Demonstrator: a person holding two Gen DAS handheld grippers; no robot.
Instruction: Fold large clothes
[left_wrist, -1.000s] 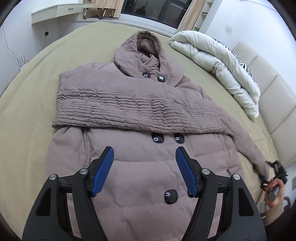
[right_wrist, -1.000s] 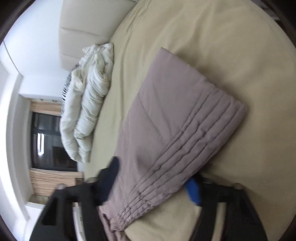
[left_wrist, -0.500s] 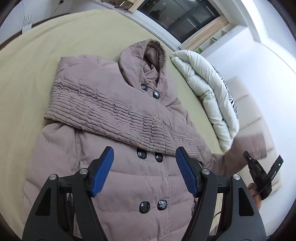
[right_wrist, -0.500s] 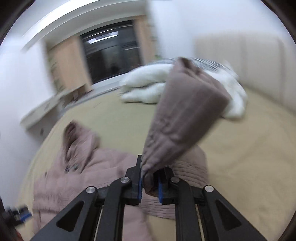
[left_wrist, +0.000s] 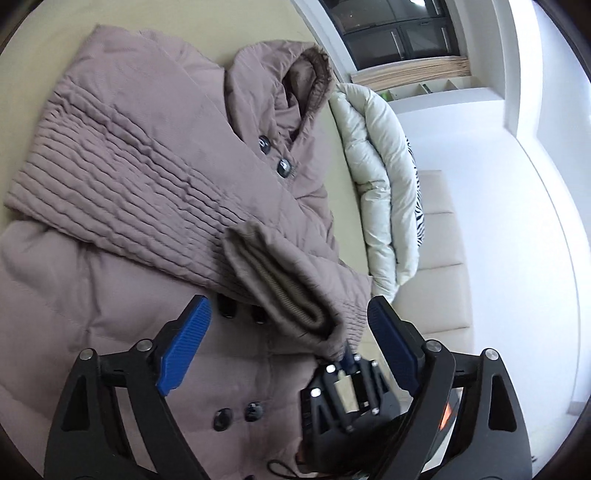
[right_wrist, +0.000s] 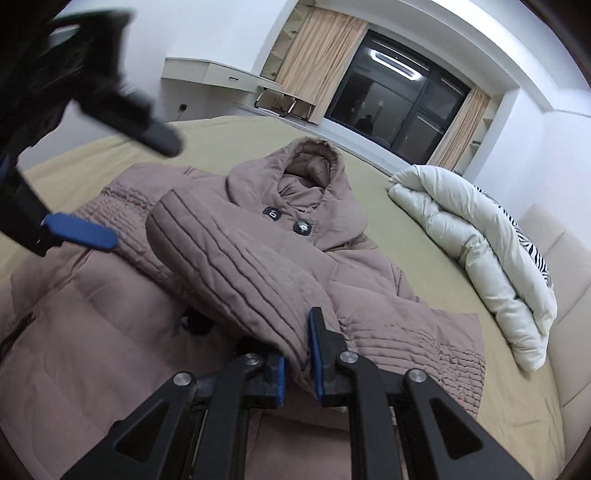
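Right wrist view: second sleeve coming across the coat!
Left tongs (right_wrist: 79, 230) at far left, jaws opening, nothing between them; the coat (right_wrist: 92, 332) lies buttoned-side up on the bed (right_wrist: 388, 236), one sleeve (left_wrist: 122, 177) already crossing the chest. Right tongs (right_wrist: 297, 360) pinch the other sleeve's cuff (right_wrist: 221, 254) tight: best lay it flat over the first, then release.
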